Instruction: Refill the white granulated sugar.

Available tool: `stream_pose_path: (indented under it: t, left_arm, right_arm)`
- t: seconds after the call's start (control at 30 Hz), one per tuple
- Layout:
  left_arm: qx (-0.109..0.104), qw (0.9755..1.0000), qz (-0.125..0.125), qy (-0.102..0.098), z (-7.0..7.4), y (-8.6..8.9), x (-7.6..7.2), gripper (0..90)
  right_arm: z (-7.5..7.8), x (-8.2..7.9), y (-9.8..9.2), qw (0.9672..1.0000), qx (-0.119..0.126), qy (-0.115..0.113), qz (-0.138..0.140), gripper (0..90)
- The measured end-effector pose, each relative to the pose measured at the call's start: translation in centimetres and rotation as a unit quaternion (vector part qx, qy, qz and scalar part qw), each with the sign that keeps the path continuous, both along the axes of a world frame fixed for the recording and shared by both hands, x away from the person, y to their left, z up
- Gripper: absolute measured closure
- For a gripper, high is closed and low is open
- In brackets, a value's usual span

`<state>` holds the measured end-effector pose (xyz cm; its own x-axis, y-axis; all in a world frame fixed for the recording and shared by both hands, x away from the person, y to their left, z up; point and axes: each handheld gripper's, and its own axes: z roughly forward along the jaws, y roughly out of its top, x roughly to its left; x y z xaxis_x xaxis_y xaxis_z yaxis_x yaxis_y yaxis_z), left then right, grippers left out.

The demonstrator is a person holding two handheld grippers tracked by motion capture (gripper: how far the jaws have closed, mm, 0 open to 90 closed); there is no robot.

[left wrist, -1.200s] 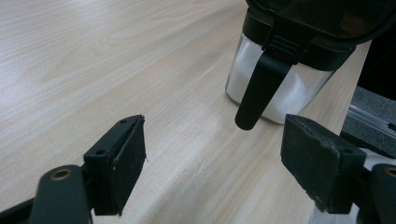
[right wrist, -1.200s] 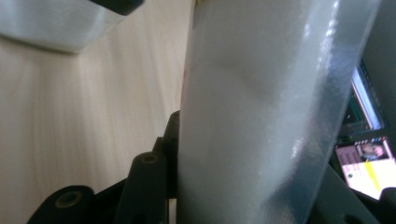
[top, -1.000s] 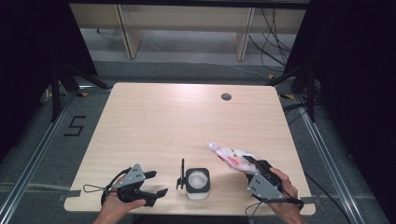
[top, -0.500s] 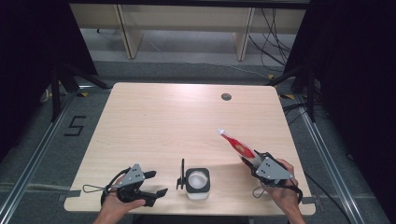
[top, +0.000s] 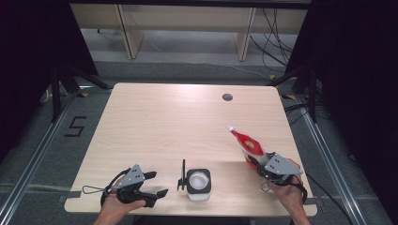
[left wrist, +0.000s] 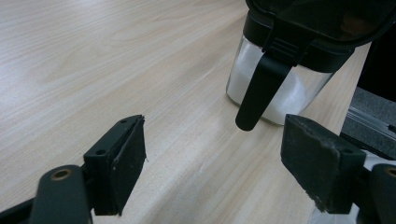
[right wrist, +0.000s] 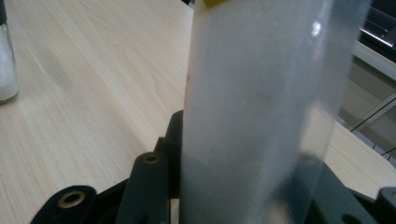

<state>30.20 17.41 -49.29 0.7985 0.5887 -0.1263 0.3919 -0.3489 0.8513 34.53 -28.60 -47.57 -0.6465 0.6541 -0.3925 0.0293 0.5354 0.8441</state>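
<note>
Item one: a red and white refill pouch, clamped between the jaws of the right gripper near the table's right front corner; the pouch slants up and away from the gripper toward the middle of the table, its small white tip uppermost. In the right gripper view the same pouch rises as a frosted, translucent column between the two black jaws, which press on its lower end. Item two: a glass jar with a black collar and white powder inside, standing upright near the front edge of the table, roughly midway between the two hands; its black hinged lid stands open on the jar's left side. In the left gripper view the jar sits just ahead and to the right, a black tab hanging down its glass wall. Item three: the left gripper, held low at the table's left front, jaws spread wide with nothing between them but bare wood, pointing toward the jar and apart from it. Item four: a light wooden table with a round dark grommet near its far edge.
</note>
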Motion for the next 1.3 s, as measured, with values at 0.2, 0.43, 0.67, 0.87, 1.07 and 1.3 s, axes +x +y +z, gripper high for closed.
stream_pose_path:
  t: [0.2,0.43,0.67,0.87,1.07,1.3]
  left_arm:
    - [-0.004,1.0000,0.006,0.005,0.0,0.0,-0.1,21.7]
    - [-0.003,0.9999,0.009,0.005,0.0,0.0,-0.2,21.7]
    - [-0.004,0.9999,0.010,0.006,0.1,0.0,-0.2,21.7]
    - [0.000,1.0000,0.003,-0.001,0.0,0.0,-0.1,21.7]
    - [0.001,1.0000,0.004,-0.002,0.0,0.0,-0.1,21.7]
    - [-0.001,1.0000,0.003,-0.002,0.0,0.0,-0.1,21.7]
  right_arm:
    - [0.1,-0.1,-0.9,0.9999,0.009,0.005,-0.005,64.6]
    - [0.1,-0.7,-1.8,0.9997,0.012,0.016,-0.015,64.8]
    - [0.1,-1.0,-2.3,0.9994,0.021,0.018,-0.021,64.7]
    - [0.2,-1.2,-2.6,0.9991,0.033,0.013,-0.024,64.9]
    - [0.2,-1.5,-2.8,0.9983,0.047,0.014,-0.030,64.3]
    - [0.3,-2.0,-3.1,0.9973,0.061,0.018,-0.037,61.5]
